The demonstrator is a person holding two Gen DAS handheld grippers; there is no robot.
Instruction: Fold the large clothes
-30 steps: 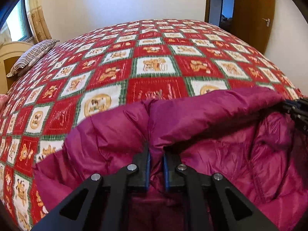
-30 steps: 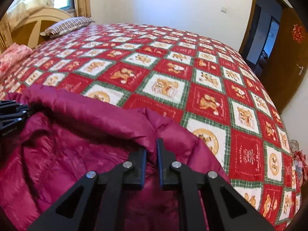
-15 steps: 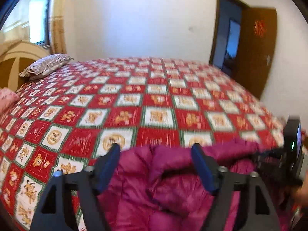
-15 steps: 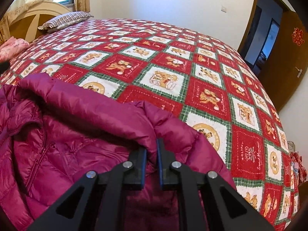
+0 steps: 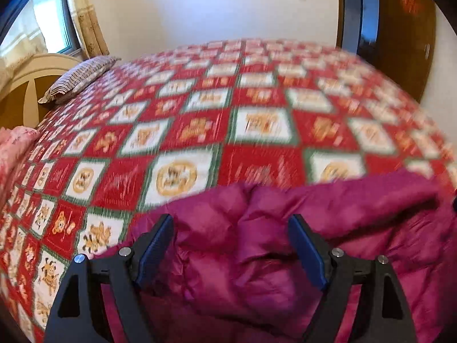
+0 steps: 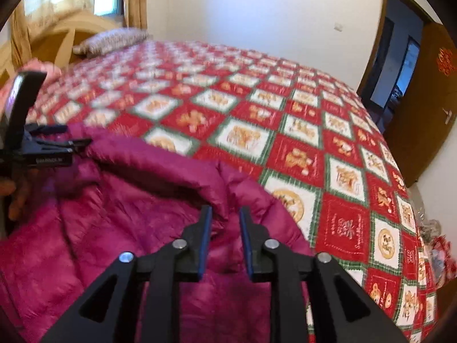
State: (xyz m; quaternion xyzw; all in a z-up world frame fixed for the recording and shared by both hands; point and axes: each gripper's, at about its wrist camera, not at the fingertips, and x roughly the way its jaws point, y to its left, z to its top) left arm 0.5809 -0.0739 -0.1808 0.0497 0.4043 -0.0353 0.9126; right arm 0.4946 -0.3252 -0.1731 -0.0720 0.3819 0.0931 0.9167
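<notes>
A magenta puffer jacket (image 5: 328,228) lies spread on the near part of the bed; it also shows in the right wrist view (image 6: 122,214). My left gripper (image 5: 231,225) is wide open just above the jacket's left shoulder, holding nothing. My right gripper (image 6: 225,217) is open with a narrow gap, its fingers astride the jacket's right shoulder fold without clamping it. The left gripper also shows at the left edge of the right wrist view (image 6: 42,148).
The bed carries a red, white and green patterned quilt (image 5: 257,120). A striped pillow (image 5: 80,77) and a wooden headboard (image 5: 25,85) are at the far left. A pink cloth (image 5: 14,145) lies at the left edge. A brown door (image 6: 428,100) stands at the right.
Both grippers were shut on the jacket's top edge a second ago. The left opened wide first; the right has now released too. Both have drawn back and lifted slightly.
</notes>
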